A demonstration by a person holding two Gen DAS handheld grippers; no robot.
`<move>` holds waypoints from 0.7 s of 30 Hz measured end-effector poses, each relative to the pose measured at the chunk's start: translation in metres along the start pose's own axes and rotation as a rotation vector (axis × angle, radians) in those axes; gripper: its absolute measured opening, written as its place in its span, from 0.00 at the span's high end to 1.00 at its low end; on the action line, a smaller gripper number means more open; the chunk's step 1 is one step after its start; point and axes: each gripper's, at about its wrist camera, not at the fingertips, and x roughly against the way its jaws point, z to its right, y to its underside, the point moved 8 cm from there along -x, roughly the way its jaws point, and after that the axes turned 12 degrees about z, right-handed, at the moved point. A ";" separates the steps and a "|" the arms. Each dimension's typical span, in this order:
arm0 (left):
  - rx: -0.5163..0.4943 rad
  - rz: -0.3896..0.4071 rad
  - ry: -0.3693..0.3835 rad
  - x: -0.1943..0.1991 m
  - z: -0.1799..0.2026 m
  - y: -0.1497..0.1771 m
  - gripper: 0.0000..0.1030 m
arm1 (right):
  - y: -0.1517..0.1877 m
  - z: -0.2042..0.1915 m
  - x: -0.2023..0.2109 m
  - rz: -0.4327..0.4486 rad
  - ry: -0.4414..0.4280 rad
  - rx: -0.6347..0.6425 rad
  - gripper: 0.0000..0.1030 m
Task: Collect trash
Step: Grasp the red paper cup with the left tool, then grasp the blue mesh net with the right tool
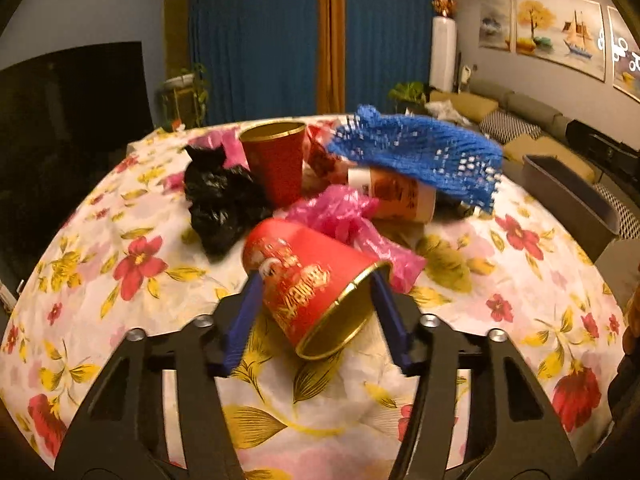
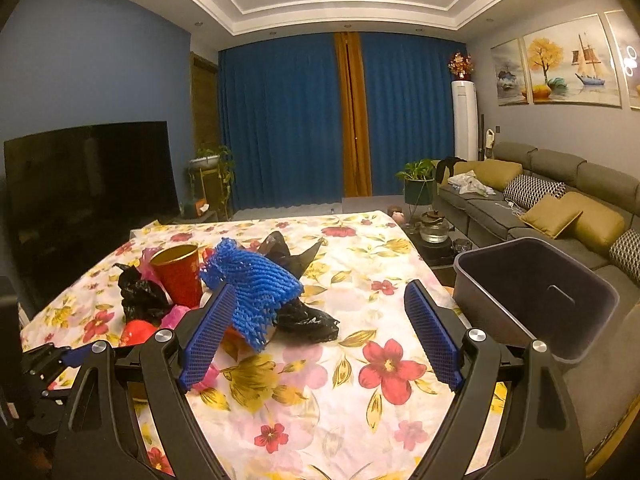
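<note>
- On the flowered surface (image 1: 132, 216), seen from the left wrist: left gripper (image 1: 316, 280) jaws narrowed onto a tipped red cup (image 1: 308, 284), one pad at its base, the other at its gold rim.
- Behind it: pink bag (image 1: 344, 216), black bag (image 1: 224, 204), upright red cup (image 1: 276, 160), printed cup (image 1: 396, 196) on its side, blue foam net (image 1: 416, 152).
- From the right wrist only: right gripper (image 2: 320, 328) jaws wide, holding nothing, above bare cloth just right of the heap.
- Also only there: dark bin (image 2: 532, 296) open-topped, against the right edge.
- Open cloth ahead and to the right.
</note>
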 end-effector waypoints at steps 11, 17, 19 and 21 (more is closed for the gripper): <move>0.052 0.034 0.019 0.001 -0.013 -0.007 0.98 | 0.011 -0.016 -0.026 -0.059 -0.018 0.016 0.25; 0.100 0.132 0.026 0.019 -0.024 -0.022 0.98 | 0.019 -0.024 -0.048 -0.090 -0.016 0.026 0.35; 0.116 0.152 0.028 0.025 -0.027 -0.027 0.98 | 0.024 -0.026 -0.057 -0.108 -0.023 0.022 0.37; 0.128 0.168 0.027 0.030 -0.030 -0.031 0.98 | 0.028 -0.028 -0.063 -0.121 -0.032 0.020 0.39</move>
